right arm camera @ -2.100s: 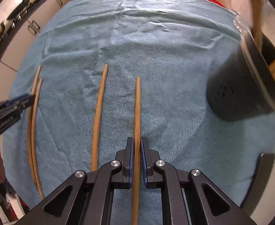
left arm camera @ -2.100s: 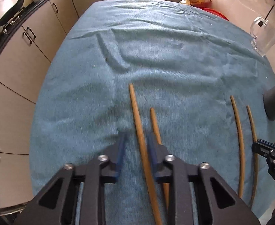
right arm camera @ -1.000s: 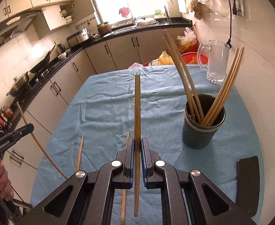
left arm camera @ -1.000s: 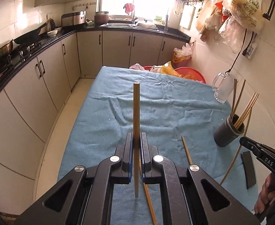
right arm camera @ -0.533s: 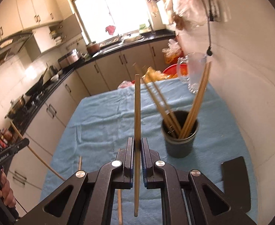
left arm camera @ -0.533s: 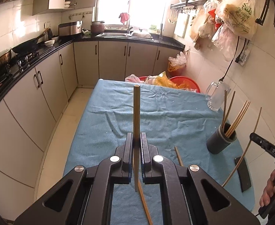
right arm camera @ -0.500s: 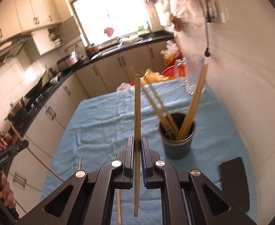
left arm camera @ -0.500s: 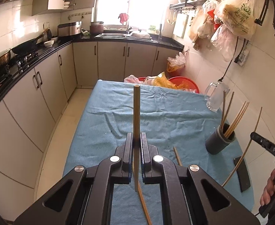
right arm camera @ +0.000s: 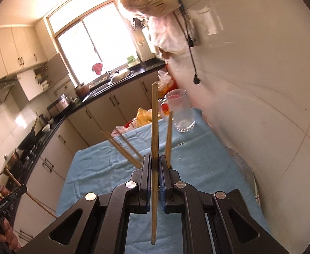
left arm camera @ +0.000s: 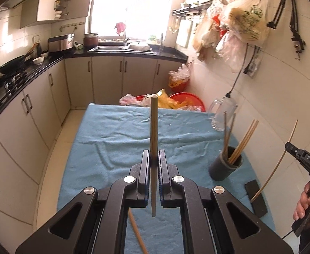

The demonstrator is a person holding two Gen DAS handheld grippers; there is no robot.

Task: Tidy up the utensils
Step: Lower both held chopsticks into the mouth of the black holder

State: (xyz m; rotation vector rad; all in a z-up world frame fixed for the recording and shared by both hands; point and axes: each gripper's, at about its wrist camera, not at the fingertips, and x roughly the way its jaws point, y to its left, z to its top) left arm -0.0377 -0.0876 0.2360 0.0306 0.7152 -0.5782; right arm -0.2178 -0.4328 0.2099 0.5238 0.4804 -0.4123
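Chopsticks (left arm camera: 240, 142) in dark holder (left arm camera: 226, 168), glass mug (left arm camera: 223, 114) behind, blue cloth (left arm camera: 112, 139) beneath

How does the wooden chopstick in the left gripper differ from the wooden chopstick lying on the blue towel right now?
The wooden chopstick in the left gripper is lifted off the table, while the wooden chopstick lying on the blue towel rests flat on the cloth. The held one is clamped between the left gripper's closed pads; the lying one is untouched. The held one shows its full length; the lying one is partly hidden behind the gripper. Both are slim, tan sticks.
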